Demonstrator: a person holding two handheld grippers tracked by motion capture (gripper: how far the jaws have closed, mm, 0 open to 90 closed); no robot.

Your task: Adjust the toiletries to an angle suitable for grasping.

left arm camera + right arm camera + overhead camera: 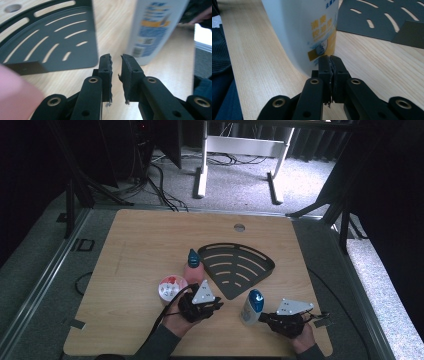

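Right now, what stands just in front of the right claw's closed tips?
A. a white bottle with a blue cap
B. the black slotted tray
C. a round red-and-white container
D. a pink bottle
A: the white bottle with a blue cap stands upright on the table just ahead of the right claw, whose jaws are pressed together with nothing between them.

Floor: grey speckled carpet (235, 175), brightly lit beyond the desk, dimmer at the sides.
Desk: light wood top (145, 240) with a round cable hole (239, 227) near its far edge.
Furniture: white table frame (240, 150) standing on the carpet behind the desk.
Cables: black leads (160, 185) trailing over the floor at the far left.
Surround: dark curtains (385, 180) on both sides, black stand legs (320, 207).
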